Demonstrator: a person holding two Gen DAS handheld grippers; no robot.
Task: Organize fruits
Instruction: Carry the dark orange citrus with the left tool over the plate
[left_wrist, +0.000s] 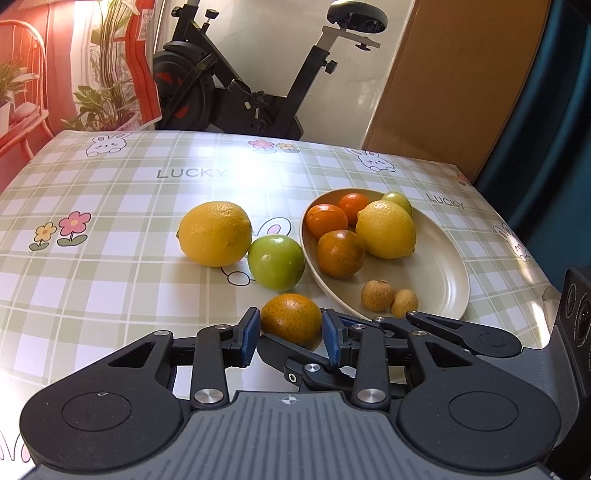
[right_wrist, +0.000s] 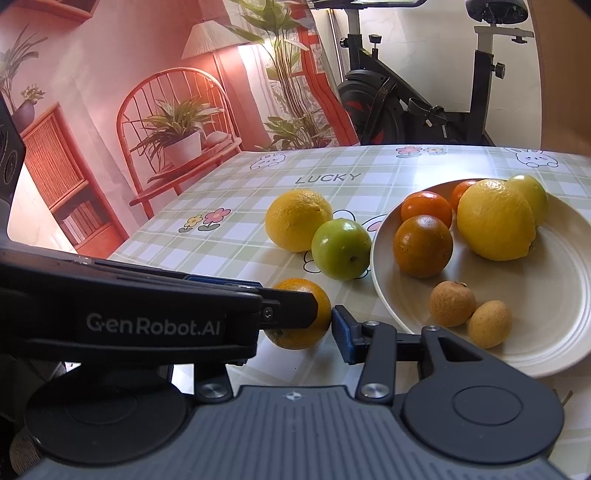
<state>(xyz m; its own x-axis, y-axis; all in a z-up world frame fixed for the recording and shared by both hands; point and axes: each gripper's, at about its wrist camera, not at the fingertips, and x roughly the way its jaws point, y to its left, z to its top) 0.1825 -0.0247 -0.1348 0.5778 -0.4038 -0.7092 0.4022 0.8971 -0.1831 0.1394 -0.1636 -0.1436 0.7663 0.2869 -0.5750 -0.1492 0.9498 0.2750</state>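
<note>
blue pads of left gripper (left_wrist: 290, 334) clamp speckled orange (left_wrist: 291, 320), right gripper (right_wrist: 325, 325) jaws unclear

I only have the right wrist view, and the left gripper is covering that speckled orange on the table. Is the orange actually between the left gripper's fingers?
Observer: Yes. In the left wrist view, the left gripper has a blue pad against each side of the speckled orange.
Operator: And my own hidden finger?
Observer: That finger reaches across low, just in front of the orange.
</note>
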